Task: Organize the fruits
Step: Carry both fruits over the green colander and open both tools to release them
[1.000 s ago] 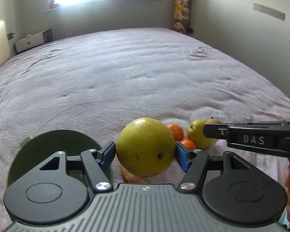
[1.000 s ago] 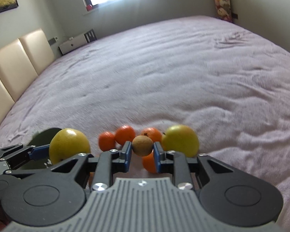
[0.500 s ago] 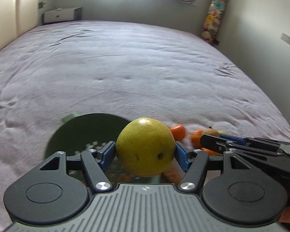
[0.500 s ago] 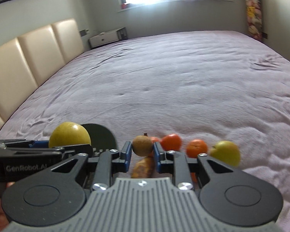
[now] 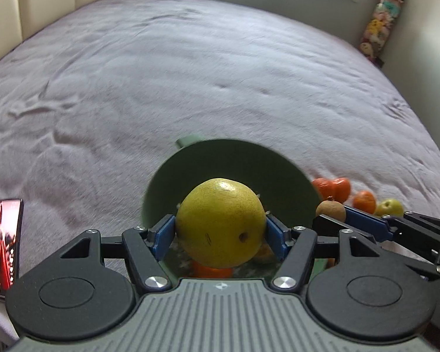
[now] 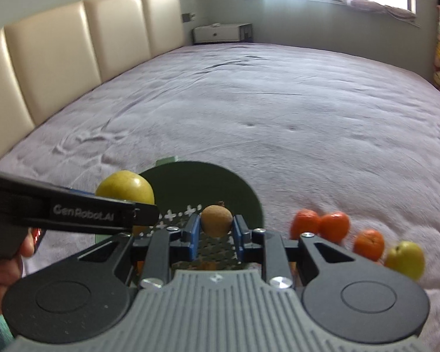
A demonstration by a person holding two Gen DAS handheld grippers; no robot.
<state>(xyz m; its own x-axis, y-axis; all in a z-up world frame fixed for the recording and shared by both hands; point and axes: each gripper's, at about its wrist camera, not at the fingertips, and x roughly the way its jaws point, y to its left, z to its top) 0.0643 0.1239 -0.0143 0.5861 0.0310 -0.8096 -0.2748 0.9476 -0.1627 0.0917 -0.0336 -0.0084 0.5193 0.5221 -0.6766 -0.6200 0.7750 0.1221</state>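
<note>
Left wrist view: the left gripper (image 5: 220, 234) pinches a yellow pear (image 5: 220, 223) between its blue pads, held over the green bowl (image 5: 220, 161) that sits on the purple bed (image 5: 190, 73). Under the pear, at least 1 orange (image 5: 209, 271) already lies in the bowl. At the right, the right gripper (image 5: 334, 215) carries a small brown fruit (image 5: 331, 210) near the bowl's rim. Beyond it on the bed lie 3 oranges (image 5: 336, 187) and a yellow-green fruit (image 5: 391, 207), well apart from the bowl. A phone (image 5: 4, 243) with a lit screen lies at the left edge; its writing is too small to read.

Right wrist view: the right gripper (image 6: 215, 228) is pressed tight on the brown fruit (image 6: 216, 220), above the bowl (image 6: 205, 182). The left gripper (image 6: 143, 205) crosses from the left with the pear (image 6: 124, 187); its side reads "GenRobot.AI". A hand (image 6: 3, 267) grips its handle.

Progress, as I judge it: the sorting is partway. Some fruit is in the bowl, 2 pieces are held over it and not yet released, and 4 pieces remain on the bed to collect.
</note>
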